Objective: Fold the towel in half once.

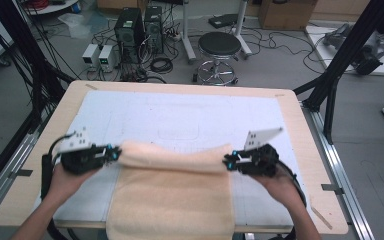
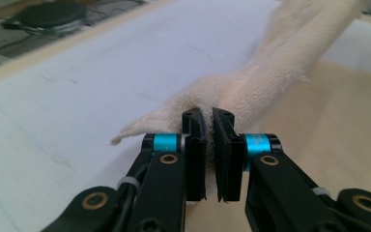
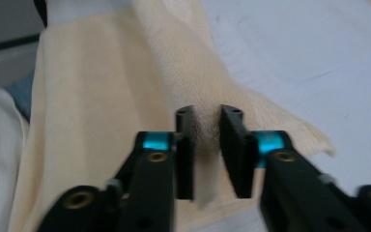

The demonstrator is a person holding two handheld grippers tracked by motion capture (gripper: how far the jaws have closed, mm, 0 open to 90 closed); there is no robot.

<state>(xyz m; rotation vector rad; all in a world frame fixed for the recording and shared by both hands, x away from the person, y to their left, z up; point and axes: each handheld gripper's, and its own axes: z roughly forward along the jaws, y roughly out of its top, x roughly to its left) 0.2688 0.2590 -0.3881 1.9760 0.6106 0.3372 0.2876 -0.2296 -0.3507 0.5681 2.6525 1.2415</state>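
A cream towel [image 1: 175,192] lies over the table's near middle and hangs off the front edge. Its far edge is raised off the mat as a thick roll between the two grippers. My left gripper [image 1: 116,152] grips the roll's left end; in the left gripper view the gripper [image 2: 207,121] pinches a fold of the towel [image 2: 280,63] between its jaws. At the right end, my right gripper [image 1: 227,162] holds the other corner. The right gripper view shows the gripper [image 3: 207,118] with towel [image 3: 174,72] cloth bunched between the pads.
A pale blue-white mat [image 1: 180,115] covers most of the wooden table [image 1: 307,135]. Beyond the table's far edge stand a black stool [image 1: 219,47], computer towers [image 1: 130,27] and tangled cables. A black frame post [image 1: 340,60] rises at the right.
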